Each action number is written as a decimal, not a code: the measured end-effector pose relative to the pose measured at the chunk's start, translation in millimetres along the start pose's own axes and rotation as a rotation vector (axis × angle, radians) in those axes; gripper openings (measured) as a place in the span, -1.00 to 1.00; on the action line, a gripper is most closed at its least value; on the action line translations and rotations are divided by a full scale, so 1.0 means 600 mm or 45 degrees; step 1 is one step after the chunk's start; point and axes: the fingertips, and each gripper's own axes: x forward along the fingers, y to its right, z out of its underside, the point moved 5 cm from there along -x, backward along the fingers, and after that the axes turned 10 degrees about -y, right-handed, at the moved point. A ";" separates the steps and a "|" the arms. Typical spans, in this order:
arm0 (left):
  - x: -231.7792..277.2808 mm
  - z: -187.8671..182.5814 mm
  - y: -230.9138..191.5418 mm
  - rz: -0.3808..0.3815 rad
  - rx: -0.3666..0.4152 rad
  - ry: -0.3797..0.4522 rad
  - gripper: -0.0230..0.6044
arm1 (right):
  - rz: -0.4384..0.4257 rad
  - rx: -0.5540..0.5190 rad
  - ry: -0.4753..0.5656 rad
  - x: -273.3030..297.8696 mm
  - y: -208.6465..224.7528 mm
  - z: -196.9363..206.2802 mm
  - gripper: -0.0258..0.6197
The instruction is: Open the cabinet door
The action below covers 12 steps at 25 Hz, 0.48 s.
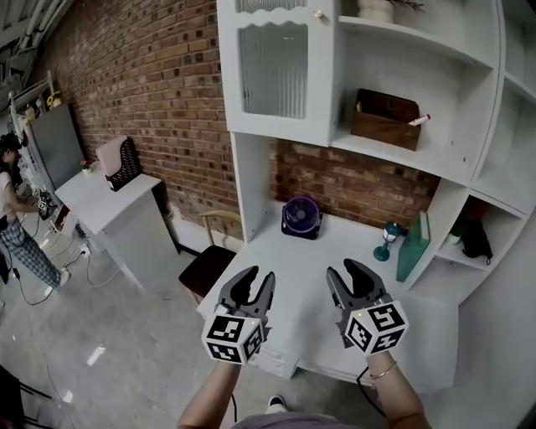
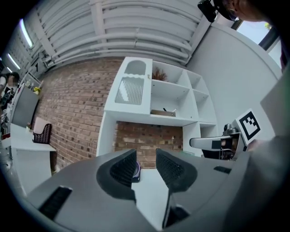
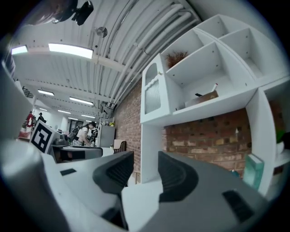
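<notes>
White cabinet door with ribbed glass pane [image 1: 272, 71] shut, above white bench [image 1: 295, 261]. Left tongs [image 1: 251, 278], right tongs [image 1: 356, 270] both gaping, empty, well below door. Advice: raise one, pinch small round knob [image 1: 318, 14] on door's right edge, swing outward.

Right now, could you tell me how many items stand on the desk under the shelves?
3: a purple fan at the back, a small lamp beside it, a green book at the right end; more may be hidden.

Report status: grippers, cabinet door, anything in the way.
Left gripper and right gripper open, empty, over the desk. Cabinet door shut, knob untouched. Purple fan on desk below, not blocking.
</notes>
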 end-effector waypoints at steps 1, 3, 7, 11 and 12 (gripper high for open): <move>0.009 -0.012 -0.004 0.009 0.014 0.014 -0.53 | 0.004 -0.001 0.020 0.008 0.004 -0.013 -0.43; 0.026 -0.036 -0.010 0.023 0.038 0.045 -0.53 | 0.009 -0.010 0.058 0.022 0.011 -0.039 -0.43; 0.059 -0.088 -0.019 0.045 0.081 0.110 -0.53 | 0.020 -0.045 0.111 0.050 0.024 -0.089 -0.43; 0.088 -0.138 -0.029 0.057 0.123 0.171 -0.53 | 0.042 -0.086 0.159 0.075 0.045 -0.136 -0.43; 0.096 -0.151 -0.030 0.059 0.138 0.188 -0.53 | 0.048 -0.100 0.173 0.081 0.052 -0.148 -0.43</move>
